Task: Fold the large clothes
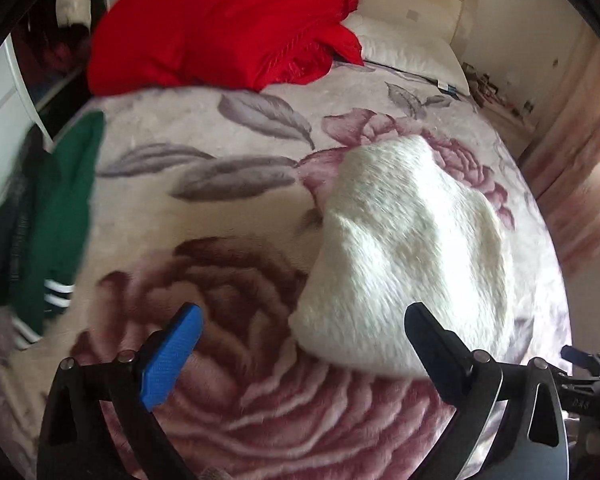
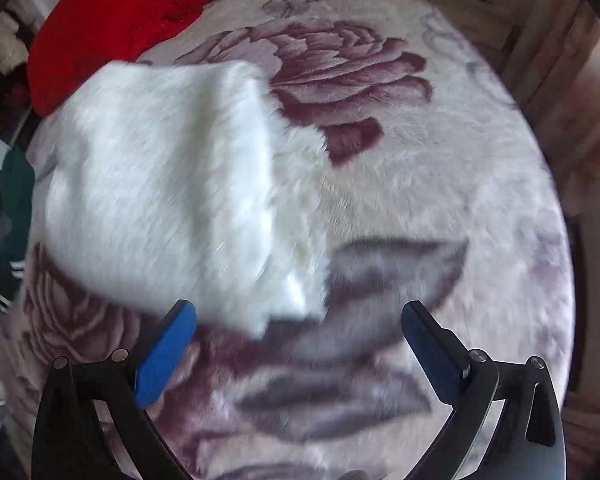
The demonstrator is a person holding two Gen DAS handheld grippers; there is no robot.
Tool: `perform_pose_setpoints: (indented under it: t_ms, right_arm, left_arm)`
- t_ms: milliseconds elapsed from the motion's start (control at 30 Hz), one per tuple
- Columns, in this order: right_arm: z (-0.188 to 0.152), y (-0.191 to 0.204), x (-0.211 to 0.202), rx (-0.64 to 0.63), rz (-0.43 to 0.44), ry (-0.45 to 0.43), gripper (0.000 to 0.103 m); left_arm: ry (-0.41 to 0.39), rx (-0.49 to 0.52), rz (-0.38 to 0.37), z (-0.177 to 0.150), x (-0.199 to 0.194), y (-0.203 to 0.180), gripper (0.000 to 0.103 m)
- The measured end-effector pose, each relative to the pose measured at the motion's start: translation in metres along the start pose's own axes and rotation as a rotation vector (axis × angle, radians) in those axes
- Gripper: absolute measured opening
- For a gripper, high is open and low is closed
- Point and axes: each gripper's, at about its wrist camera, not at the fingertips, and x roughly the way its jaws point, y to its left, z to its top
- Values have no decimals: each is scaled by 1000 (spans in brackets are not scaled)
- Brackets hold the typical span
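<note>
While both grippers hang over the bed, a fluffy white garment (image 1: 412, 256) lies folded into a thick bundle on the flowery blanket (image 1: 228, 392). The left gripper (image 1: 304, 344) has its jaws wide apart with nothing between them. In the left wrist view the white bundle sits just past its right finger, on top of a big pink rose in the blanket. The right gripper (image 2: 298, 340) also has its jaws wide apart and holds nothing. In the right wrist view the white garment (image 2: 172, 184) lies up and to the left of it, and one corner of the bundle reaches down near the gap between the blue pads (image 2: 164, 360). A red garment (image 1: 220, 28) is heaped at the far end of the bed, next to a white pillow (image 1: 412, 52). A green garment with white stripes (image 1: 60, 216) lies at the left edge of the bed. Both pictures are a bit blurry.
</note>
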Motion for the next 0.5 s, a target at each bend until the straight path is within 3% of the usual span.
perform_pose_setpoints:
  t_ms: [67, 200, 333, 500]
  right_arm:
    - [-3, 26, -11, 18, -37, -30, 103]
    - [-17, 56, -95, 53, -122, -103, 103]
    - [-49, 62, -171, 78, -111, -144, 103]
    - [-86, 58, -268, 72, -141, -208, 103]
  left_arm:
    - [12, -3, 0, -7, -12, -9, 103]
    - [27, 38, 30, -20, -52, -34, 103]
    - [16, 28, 35, -30, -109, -50, 103]
    - [-55, 44, 62, -46, -191, -64, 103]
